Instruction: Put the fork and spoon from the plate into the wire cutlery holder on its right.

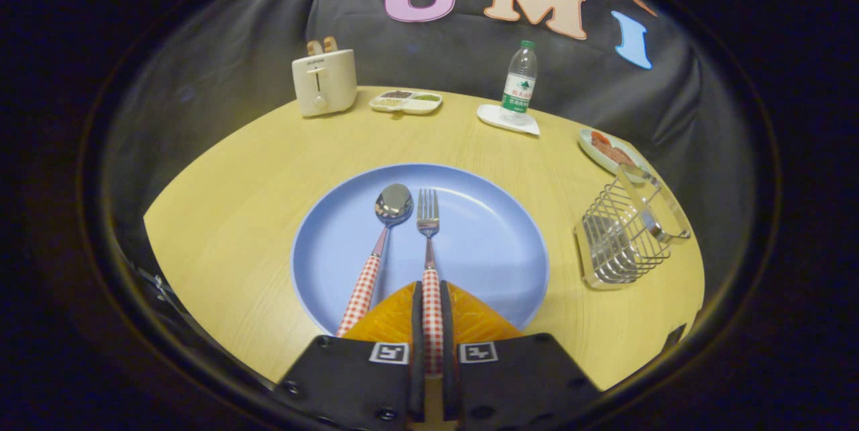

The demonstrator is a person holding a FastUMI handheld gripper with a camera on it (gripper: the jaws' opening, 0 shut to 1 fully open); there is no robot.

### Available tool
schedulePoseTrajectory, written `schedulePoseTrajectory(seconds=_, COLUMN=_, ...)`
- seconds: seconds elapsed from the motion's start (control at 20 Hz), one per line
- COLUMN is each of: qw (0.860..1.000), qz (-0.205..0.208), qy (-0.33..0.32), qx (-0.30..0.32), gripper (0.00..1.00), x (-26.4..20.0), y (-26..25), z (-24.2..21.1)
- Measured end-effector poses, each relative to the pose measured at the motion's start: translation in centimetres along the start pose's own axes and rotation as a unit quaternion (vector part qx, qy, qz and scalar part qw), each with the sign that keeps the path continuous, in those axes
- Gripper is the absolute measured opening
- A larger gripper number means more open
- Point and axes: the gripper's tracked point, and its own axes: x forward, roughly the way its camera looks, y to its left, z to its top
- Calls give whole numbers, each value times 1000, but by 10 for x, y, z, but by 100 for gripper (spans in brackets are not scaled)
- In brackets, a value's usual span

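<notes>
A fork [428, 229] with a red-and-white checked handle lies on a blue plate [490, 243], tines pointing away from me. My gripper [431, 300] is shut on the fork's handle, both fingers pressing its sides. A spoon [384, 236] with the same checked handle lies just left of the fork on the plate, its bowl away from me. The wire cutlery holder [627, 236] stands on the table to the right of the plate, tilted in this view, with nothing seen inside.
On the wooden table [248, 196] beyond the plate stand a white toaster [324, 80], a divided snack tray [405, 101], a water bottle [520, 82] on a white coaster, and a small dish of food [609, 149] behind the holder.
</notes>
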Motion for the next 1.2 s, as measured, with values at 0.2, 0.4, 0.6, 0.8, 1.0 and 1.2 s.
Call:
schedulePoseTrajectory(seconds=0.2, qw=1000, qz=2, qy=8, qx=24, gripper=7, x=-5, y=-5, z=6)
schedulePoseTrajectory(seconds=0.4, qw=998, qz=37, qy=2, qx=51, gripper=7, x=-29, y=-2, z=24)
schedulePoseTrajectory(seconds=0.6, qw=995, qz=56, qy=13, qx=81, gripper=7, x=-62, y=-24, z=40)
schedulePoseTrajectory(seconds=0.8, qw=995, qz=31, qy=11, qx=94, gripper=7, x=-95, y=-85, z=69)
schedulePoseTrajectory(seconds=1.0, qw=997, qz=-7, qy=35, qx=70, gripper=7, x=-110, y=-149, z=80)
schedulePoseTrajectory(seconds=1.2, qw=993, qz=-14, qy=105, qx=51, gripper=7, x=-108, y=-183, z=69)
